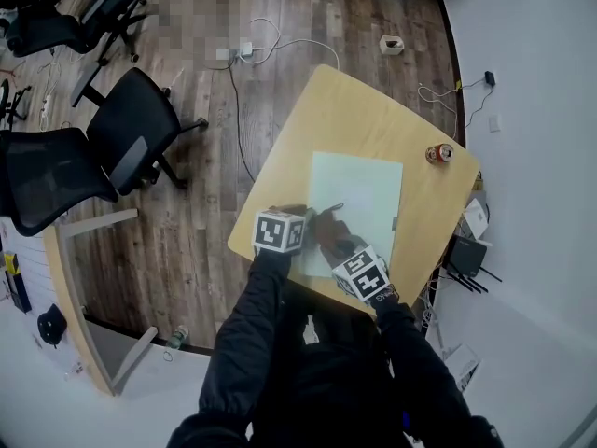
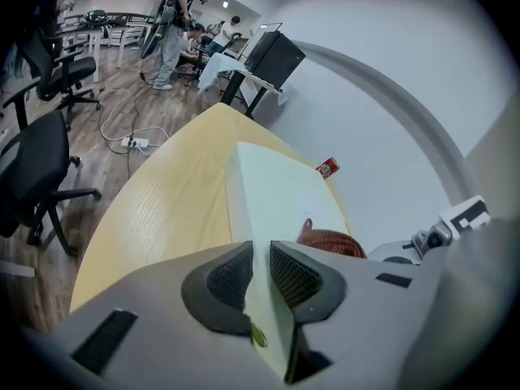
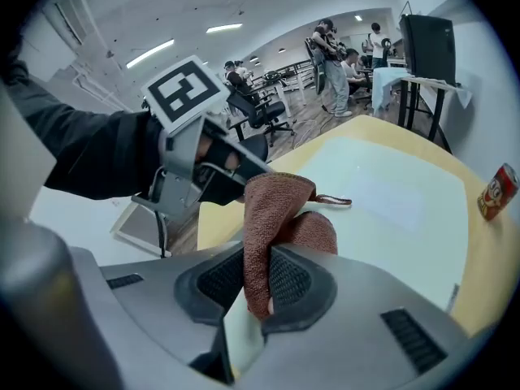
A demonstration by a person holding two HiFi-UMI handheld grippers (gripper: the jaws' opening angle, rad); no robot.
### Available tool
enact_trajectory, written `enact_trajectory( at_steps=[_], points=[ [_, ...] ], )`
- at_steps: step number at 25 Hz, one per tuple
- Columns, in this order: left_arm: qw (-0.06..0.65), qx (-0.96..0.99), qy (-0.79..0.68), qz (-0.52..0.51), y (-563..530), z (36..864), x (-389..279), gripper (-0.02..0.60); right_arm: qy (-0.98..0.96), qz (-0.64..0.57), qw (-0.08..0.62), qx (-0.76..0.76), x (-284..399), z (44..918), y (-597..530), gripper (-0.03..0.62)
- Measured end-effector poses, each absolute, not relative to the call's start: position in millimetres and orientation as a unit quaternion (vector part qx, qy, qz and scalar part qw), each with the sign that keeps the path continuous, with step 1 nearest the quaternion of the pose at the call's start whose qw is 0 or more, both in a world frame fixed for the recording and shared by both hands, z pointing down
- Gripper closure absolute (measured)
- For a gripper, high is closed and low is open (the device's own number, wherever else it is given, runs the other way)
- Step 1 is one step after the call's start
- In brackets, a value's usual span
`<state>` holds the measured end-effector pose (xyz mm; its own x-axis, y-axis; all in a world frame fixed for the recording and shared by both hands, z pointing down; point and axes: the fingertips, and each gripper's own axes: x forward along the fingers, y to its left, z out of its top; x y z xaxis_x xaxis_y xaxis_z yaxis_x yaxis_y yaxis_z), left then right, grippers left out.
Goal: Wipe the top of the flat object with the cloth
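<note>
A pale green flat board lies on the yellow wooden table. At the board's near-left edge, my left gripper is shut on the rim of the board, which runs between its pads. Just right of it, my right gripper holds a brown cloth. In the right gripper view the jaws are shut on the cloth, which bunches above them over the board's near part, beside the left gripper. The cloth also shows in the left gripper view.
A red drink can stands near the table's right edge, beyond the board. Black office chairs and cables lie on the wood floor to the left. Boxes and devices sit on the floor by the right wall. People stand far off.
</note>
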<state>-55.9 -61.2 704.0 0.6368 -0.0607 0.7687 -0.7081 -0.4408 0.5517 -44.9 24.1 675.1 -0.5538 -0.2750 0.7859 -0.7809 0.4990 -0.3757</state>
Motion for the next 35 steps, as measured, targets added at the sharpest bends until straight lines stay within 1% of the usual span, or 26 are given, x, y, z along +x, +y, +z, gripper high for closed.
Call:
enact_trajectory(
  at_steps=[5,12,16,20,25,31,35],
  points=[
    [0.463,0.776,-0.25,0.346,-60.0,703.3,-54.9,0.495,-0.81,0.363,0.345,0.306,-62.7,673.4,52.1,0.519],
    [0.458,0.776,-0.261,0.346,-59.4,702.1,-54.5,0.495,-0.814,0.383,0.357,0.251,-83.4,671.3,100.0,0.519],
    [0.466,0.769,-0.272,0.343,-58.7,701.3,-53.4,0.495,-0.818,0.396,0.346,0.234,-82.5,665.4,123.9,0.519],
    [0.457,0.772,-0.292,0.33,-62.7,683.4,-53.2,0.511,-0.825,0.393,0.299,0.276,-57.5,626.2,106.6,0.519],
    [0.418,0.805,-0.329,0.262,-66.9,618.6,-52.2,0.517,-0.829,0.354,0.24,0.361,-11.2,558.4,63.8,0.519],
    [0.339,0.842,-0.379,0.18,-62.1,508.2,-49.9,0.531,-0.834,0.268,0.16,0.456,30.1,459.7,17.2,0.52],
    [0.265,0.862,-0.416,0.12,-55.0,425.6,-47.4,0.541,-0.829,0.208,0.098,0.509,49.0,387.7,0.4,0.52]
  ],
)
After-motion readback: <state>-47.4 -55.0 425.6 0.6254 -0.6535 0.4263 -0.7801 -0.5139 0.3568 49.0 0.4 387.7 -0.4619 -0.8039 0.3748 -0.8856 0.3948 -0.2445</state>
